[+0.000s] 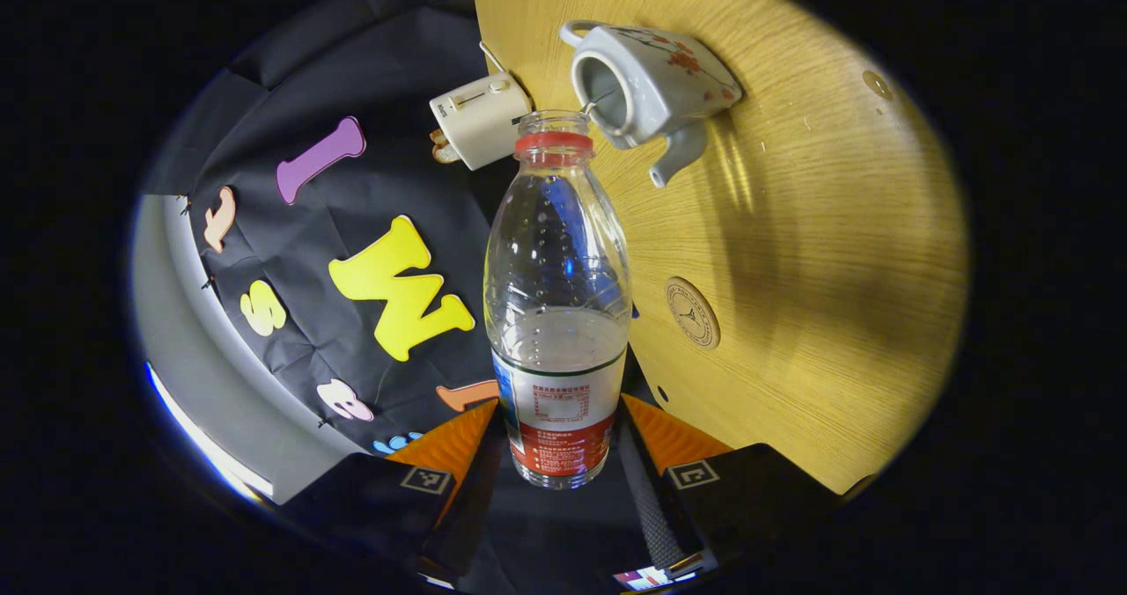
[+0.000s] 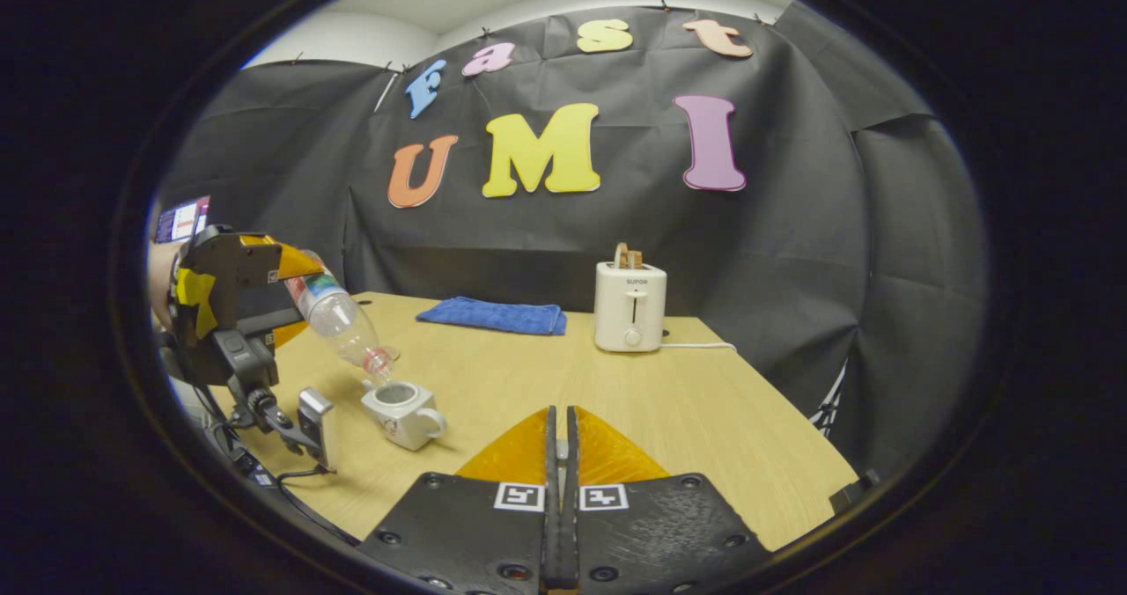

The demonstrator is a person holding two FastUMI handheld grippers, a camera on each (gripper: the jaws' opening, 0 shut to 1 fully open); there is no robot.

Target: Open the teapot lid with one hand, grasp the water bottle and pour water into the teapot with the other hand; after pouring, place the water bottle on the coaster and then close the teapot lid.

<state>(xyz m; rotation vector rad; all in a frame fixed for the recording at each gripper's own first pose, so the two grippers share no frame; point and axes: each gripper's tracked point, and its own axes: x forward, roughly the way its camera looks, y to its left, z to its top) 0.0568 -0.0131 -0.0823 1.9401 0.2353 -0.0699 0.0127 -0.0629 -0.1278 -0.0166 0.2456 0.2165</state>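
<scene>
Left tool [image 1: 559, 441] clamps the clear plastic water bottle [image 1: 556, 304], tilted mouth-down above the open grey ceramic teapot [image 1: 647, 84]; right tool [image 2: 560, 441] closed, empty.

Left gripper [image 1: 556, 437] clamps the water bottle [image 1: 556, 313] at its lower body, both fingers pressing; in the right gripper view it's tilted neck-down, raised above the teapot [image 2: 403, 410]. Right gripper [image 2: 560, 454], fingers closed together, nothing visible between, well right of the teapot.
</scene>
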